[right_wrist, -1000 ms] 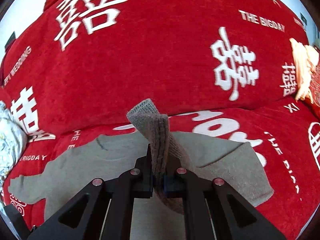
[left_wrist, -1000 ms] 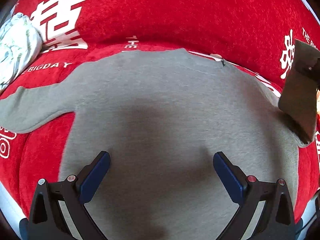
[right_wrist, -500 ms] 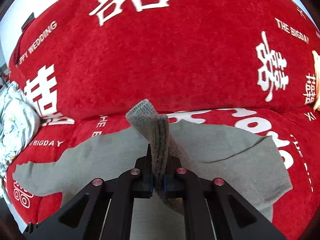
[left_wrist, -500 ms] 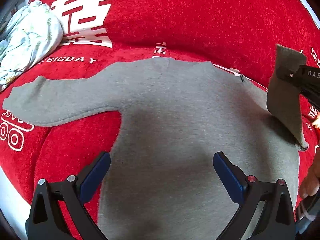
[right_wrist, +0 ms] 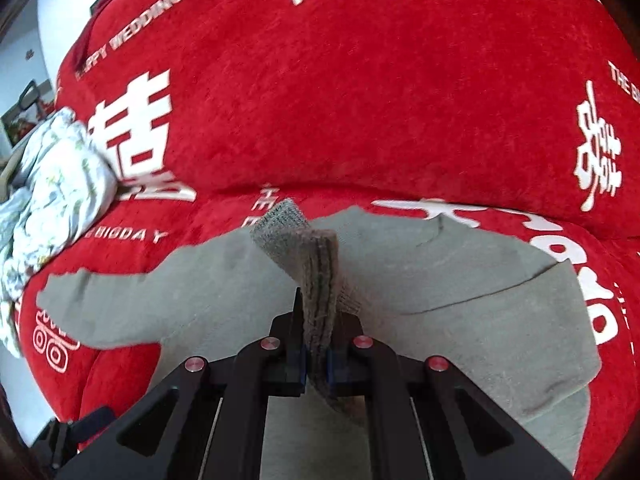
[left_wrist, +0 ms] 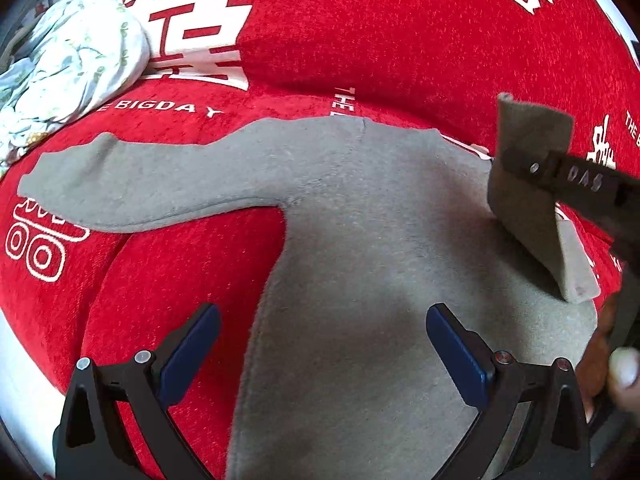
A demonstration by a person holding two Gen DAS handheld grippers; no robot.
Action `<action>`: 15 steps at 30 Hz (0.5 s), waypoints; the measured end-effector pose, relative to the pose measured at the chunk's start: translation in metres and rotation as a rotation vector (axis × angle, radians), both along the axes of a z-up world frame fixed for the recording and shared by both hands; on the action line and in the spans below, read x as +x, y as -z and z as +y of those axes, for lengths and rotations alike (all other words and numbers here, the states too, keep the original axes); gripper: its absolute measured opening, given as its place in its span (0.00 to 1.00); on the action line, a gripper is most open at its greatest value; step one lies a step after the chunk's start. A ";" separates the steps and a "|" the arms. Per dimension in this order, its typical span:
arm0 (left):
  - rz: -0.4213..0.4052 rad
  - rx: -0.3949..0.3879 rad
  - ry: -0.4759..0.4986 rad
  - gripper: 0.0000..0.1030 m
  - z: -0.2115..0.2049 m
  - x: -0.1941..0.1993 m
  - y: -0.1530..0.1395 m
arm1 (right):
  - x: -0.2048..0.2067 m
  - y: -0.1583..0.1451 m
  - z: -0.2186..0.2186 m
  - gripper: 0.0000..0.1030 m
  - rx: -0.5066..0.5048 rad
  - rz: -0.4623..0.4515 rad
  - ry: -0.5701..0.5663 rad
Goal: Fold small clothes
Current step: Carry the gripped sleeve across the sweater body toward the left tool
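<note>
One grey sweater (left_wrist: 360, 272) lay spread ahead of the two grippers (left_wrist: 320, 344) (right_wrist: 316, 360). One pale floral bundle (left_wrist: 68, 68), possibly several crumpled pieces, sat far off to their left. One red printed cover (right_wrist: 360, 100) lay beneath everything.

Matt grey knit sweater (left_wrist: 360, 264) lies on plush red velvety cover (left_wrist: 400, 40) with white print.

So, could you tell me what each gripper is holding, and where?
The right gripper pinches the grey sweater by a sleeve cuff; the left gripper holds nothing.
</note>
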State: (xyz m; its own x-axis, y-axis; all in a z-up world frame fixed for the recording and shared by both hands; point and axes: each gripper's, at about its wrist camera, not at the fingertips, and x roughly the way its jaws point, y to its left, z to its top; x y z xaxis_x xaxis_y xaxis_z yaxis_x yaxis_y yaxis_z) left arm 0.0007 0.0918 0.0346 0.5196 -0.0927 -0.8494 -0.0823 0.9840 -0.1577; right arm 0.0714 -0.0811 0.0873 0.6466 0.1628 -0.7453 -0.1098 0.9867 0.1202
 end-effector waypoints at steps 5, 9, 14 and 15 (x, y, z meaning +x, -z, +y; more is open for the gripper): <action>-0.003 0.002 -0.011 1.00 0.006 -0.004 -0.001 | -0.003 0.012 0.013 0.07 0.000 0.027 -0.028; 0.000 0.000 -0.023 1.00 0.011 -0.006 0.000 | -0.004 0.024 0.021 0.07 0.016 0.061 -0.048; 0.003 0.004 -0.039 1.00 0.017 -0.007 0.001 | -0.005 0.036 0.031 0.07 0.017 0.085 -0.070; 0.005 0.005 -0.041 1.00 0.018 -0.007 0.002 | -0.005 0.038 0.034 0.07 0.011 0.088 -0.075</action>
State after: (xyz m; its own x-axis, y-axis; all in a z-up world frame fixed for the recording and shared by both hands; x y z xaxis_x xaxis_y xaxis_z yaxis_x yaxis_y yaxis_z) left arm -0.0061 0.1100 0.0330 0.5186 -0.0671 -0.8524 -0.1238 0.9805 -0.1526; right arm 0.0664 -0.0472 0.0492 0.5643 0.2167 -0.7966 -0.1719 0.9746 0.1434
